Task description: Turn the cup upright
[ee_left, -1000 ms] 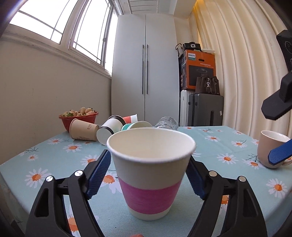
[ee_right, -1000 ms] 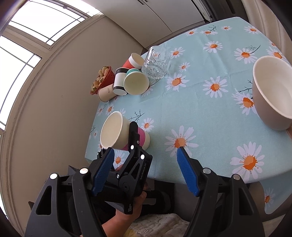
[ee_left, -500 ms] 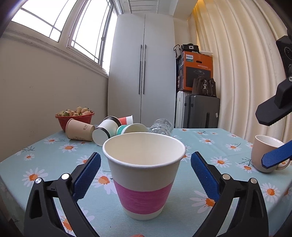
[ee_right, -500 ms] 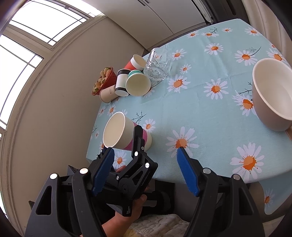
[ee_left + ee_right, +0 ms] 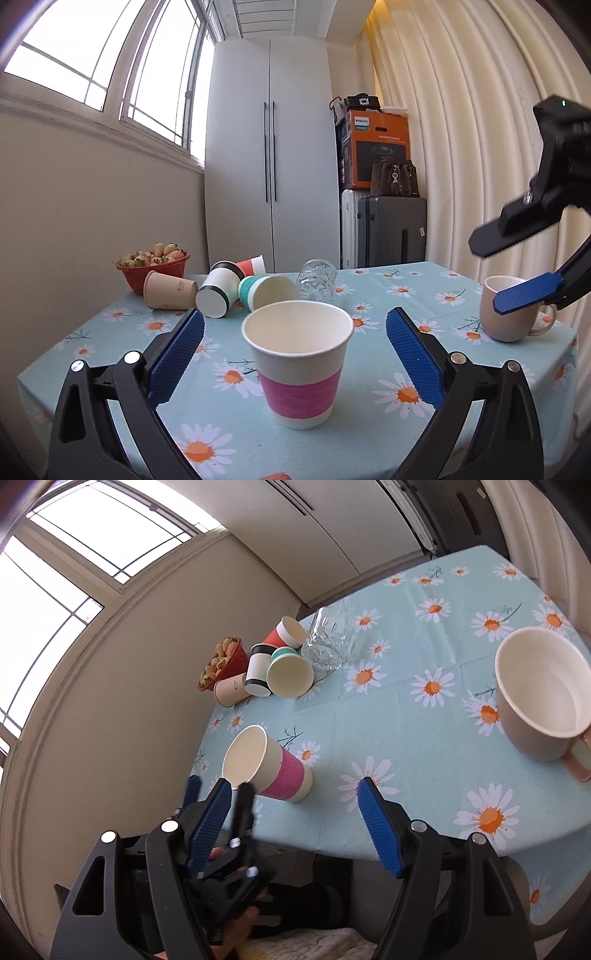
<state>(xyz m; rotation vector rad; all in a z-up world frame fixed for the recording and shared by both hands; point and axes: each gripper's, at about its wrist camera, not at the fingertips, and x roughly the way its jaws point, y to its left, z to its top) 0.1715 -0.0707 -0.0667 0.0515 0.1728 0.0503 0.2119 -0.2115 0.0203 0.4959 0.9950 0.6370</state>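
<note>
A white paper cup with a pink band [image 5: 298,362] stands upright on the daisy tablecloth near the table's front edge; it also shows in the right wrist view [image 5: 266,764]. My left gripper [image 5: 295,354] is open, its blue pads wide apart on either side of the cup, not touching it. My right gripper [image 5: 295,823] is open and empty, held above the table's front edge, right of the left gripper; its fingers [image 5: 524,297] show at the right of the left wrist view.
Several paper cups [image 5: 218,291] lie on their sides at the back left beside a tipped glass [image 5: 317,282] and a red bowl of strawberries [image 5: 153,267]. A beige mug [image 5: 511,314] stands upright at the right. The wall runs along the table's left.
My left gripper let go of the pink-banded cup, opened wide and drew back and up from it. The cup stays upright on the table. The right gripper shifted slightly.
</note>
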